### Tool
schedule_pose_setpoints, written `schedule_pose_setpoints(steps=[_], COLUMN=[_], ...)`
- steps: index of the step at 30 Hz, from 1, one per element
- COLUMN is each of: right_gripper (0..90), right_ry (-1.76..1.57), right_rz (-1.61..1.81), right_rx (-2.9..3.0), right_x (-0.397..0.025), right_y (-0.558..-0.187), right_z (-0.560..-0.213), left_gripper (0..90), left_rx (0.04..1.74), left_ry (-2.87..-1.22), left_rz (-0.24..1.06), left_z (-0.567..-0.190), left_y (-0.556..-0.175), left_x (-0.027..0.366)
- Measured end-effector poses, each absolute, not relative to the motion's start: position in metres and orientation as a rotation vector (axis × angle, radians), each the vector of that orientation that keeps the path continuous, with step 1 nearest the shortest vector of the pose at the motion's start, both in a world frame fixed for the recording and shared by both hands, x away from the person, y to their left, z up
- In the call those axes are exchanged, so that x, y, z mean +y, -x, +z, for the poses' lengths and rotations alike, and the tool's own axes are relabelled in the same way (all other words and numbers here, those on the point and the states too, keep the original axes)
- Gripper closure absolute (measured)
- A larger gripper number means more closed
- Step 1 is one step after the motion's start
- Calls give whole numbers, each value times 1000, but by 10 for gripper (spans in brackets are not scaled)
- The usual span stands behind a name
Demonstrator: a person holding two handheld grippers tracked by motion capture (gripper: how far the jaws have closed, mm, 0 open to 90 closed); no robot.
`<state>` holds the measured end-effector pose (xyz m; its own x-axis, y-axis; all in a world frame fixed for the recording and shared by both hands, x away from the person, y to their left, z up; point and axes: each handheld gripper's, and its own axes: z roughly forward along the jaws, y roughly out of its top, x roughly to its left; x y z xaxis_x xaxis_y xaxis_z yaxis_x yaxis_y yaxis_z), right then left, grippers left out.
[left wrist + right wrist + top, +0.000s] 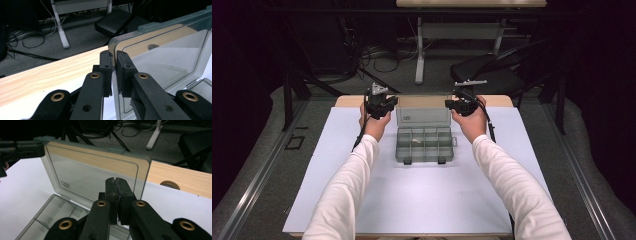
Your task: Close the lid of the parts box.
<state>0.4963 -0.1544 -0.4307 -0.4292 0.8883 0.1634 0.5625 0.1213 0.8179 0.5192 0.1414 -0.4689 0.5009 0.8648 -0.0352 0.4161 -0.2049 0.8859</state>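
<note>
A clear grey compartment box [424, 146] lies open in the middle of the white mat [422, 200], its lid [423, 116] standing upright at the far side. My left gripper [379, 104] is at the lid's left top corner. In the left gripper view its jaws [113, 56] are shut on the lid's edge [162, 55]. My right gripper [463, 104] is at the lid's right side. In the right gripper view its jaws [115, 182] are pressed together in front of the lid's face [95, 170], with nothing seen between them. The left gripper [25, 148] also holds the far corner there.
The mat covers a wooden table [499, 100] with a round cable hole [170, 184] behind the box. Beyond the table, a black chair [492, 75], a white desk leg [419, 50] and loose cables [382, 57] are on the floor. One compartment holds a small white piece [416, 142].
</note>
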Motion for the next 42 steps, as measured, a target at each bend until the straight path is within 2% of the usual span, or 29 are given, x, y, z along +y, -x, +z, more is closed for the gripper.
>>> schedule_pose_setpoints(steps=[23,42], right_gripper=[899,898], right_ry=[-1432,-1491], right_rz=[1218,1167], right_rx=[1988,1974], right_x=[-146,-147], right_y=[-511,-528], right_z=[-399,-413], left_gripper=[836,819], left_rx=[1037,1032], left_ry=[-1790,-1795], left_rz=[662,657], left_z=[-472,-475], left_y=[-503,-494], left_x=[141,142])
